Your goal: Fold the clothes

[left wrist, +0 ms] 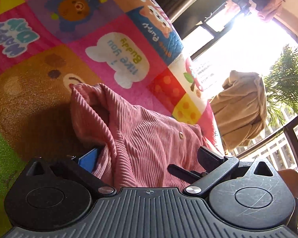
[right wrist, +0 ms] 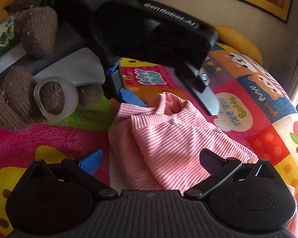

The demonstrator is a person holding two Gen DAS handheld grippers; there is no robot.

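A pink ribbed garment (left wrist: 141, 134) lies bunched on the colourful play mat (left wrist: 49, 39). In the left wrist view it fills the gap between my left gripper's (left wrist: 149, 158) fingers, which stand wide apart, and it drapes over the blue pad (left wrist: 88, 159). The right wrist view shows the same garment (right wrist: 168, 138) with a raised fold at its far edge. My left gripper (right wrist: 170, 103) hovers open over that fold, its blue finger touching the cloth. My right gripper (right wrist: 153, 161) is open at the garment's near side, with cloth between its fingers.
A hand in a brown knitted glove (right wrist: 19, 99) holds the left gripper's handle. A beige cloth (left wrist: 242, 109) hangs beyond the mat's edge by a bright window and a palm plant (left wrist: 288, 83). A yellow cushion (right wrist: 240, 39) sits by the wall.
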